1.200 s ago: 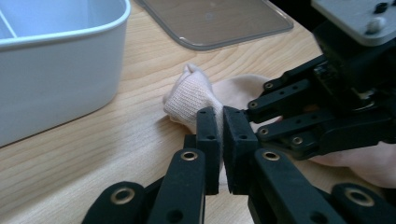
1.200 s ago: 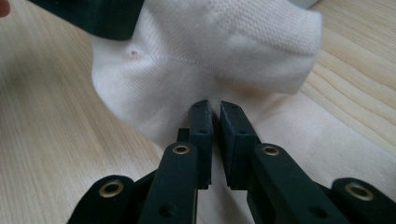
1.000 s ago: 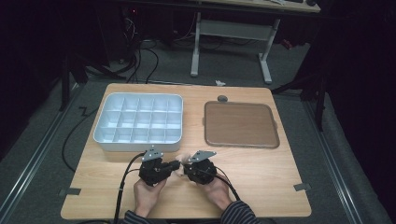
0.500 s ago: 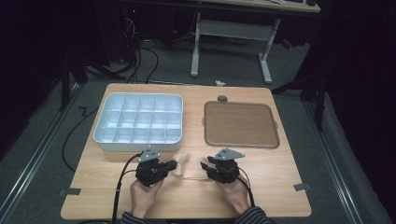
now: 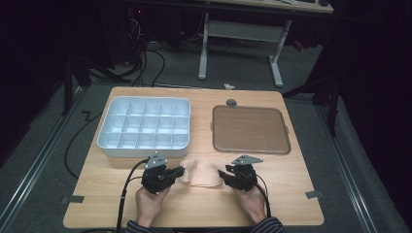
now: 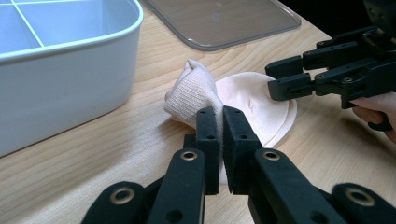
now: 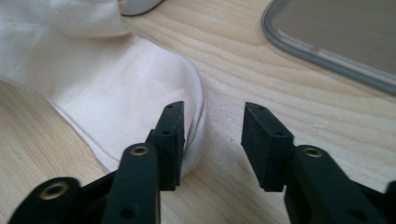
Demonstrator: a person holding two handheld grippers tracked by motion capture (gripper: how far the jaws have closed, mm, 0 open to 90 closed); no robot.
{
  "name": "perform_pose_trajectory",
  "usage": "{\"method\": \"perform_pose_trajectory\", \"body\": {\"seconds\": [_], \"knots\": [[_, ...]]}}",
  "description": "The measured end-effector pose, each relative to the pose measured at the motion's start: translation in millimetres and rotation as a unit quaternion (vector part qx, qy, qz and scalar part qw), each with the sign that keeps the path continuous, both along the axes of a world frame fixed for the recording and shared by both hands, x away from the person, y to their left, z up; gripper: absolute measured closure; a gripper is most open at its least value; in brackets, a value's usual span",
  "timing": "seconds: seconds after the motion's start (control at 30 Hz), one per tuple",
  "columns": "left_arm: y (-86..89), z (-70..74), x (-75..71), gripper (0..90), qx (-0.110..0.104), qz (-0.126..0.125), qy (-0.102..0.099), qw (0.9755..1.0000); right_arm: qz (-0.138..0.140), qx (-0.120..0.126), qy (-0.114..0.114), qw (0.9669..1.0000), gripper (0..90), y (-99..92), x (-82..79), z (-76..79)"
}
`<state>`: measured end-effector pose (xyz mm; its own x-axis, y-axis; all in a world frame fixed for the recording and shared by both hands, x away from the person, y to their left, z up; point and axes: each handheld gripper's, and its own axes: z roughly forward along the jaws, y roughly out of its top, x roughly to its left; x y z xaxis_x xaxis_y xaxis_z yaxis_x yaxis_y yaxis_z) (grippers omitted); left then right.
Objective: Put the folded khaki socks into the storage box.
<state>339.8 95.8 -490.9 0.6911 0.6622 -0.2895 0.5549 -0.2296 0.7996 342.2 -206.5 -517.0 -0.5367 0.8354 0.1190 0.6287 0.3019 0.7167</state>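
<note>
A pale pink sock lies flat on the wooden table near its front edge, between my two grippers. My left gripper is shut on the sock's ribbed cuff end; in the left gripper view the jaws meet, with knit fabric bunched just beyond them. At the sock's other end is my right gripper, which is open. Its jaws widened and have just been closing a little. In the right gripper view one jaw hovers over the sock's rounded edge, and the pads press on nothing.
A white tray with several compartments stands behind the left gripper. A flat brown lid with a grey rim lies at the back right, a small grey round piece behind it. Bare wood surrounds the right hand.
My right gripper has moved right, away from the left one, and its jaws stand wider. The sock now lies spread out between the two grippers. The left hand has stayed put.
</note>
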Motion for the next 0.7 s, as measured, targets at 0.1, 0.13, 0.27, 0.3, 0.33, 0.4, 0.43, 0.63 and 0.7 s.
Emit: {"method": "perform_pose_trajectory", "body": {"seconds": [0.1, 0.13, 0.27, 0.3, 0.33, 0.4, 0.43, 0.63, 0.7], "knots": [[-0.4, 1.4, -0.3, 86.2, 0.004, -0.002, -0.002, 1.0, -0.001, 0.011, 0.011, 0.9999, 68.2, -1.1, 1.2, -5.2], [-0.6, 1.7, -0.5, 86.2, 0.004, -0.003, -0.002, 1.0, 0.0, 0.013, 0.012, 0.9998, 73.0, 0.0, 1.5, -7.2], [-4.3, 3.1, -3.3, 86.3, 0.011, -0.004, -0.017, 0.9998, 0.005, 0.01, 0.001, 0.9999, 79.1, 2.3, 1.2, -7.9], [-5.4, 3.7, -3.6, 86.2, 0.013, -0.005, -0.019, 0.9997, 0.008, 0.009, -0.004, 0.9999, 82.7, 3.8, 1.1, -8.8], [-6.8, 4.1, -3.9, 86.2, 0.015, -0.005, -0.021, 0.9996, 0.008, 0.009, -0.004, 0.9999, 82.7, 3.8, 1.1, -8.8], [-10.1, 5.9, -4.1, 86.3, 0.018, -0.008, -0.025, 0.9995, 0.01, 0.006, -0.005, 0.9999, 84.2, 5.1, 0.9, -9.4], [-11.1, 6.5, -3.9, 86.3, 0.019, -0.01, -0.025, 0.9995, 0.012, 0.005, -0.007, 0.9999, 84.8, 5.6, 1.0, -9.8], [-16.6, 7.2, -1.5, 86.2, 0.021, -0.016, -0.025, 0.9993, 0.013, 0.01, -0.013, 0.9998, 85.7, 7.7, -0.5, -9.8], [-17.5, 6.6, -1.0, 86.2, 0.02, -0.016, -0.025, 0.9994, 0.016, 0.012, -0.016, 0.9997, 85.7, 9.4, -0.3, -10.3]]}}
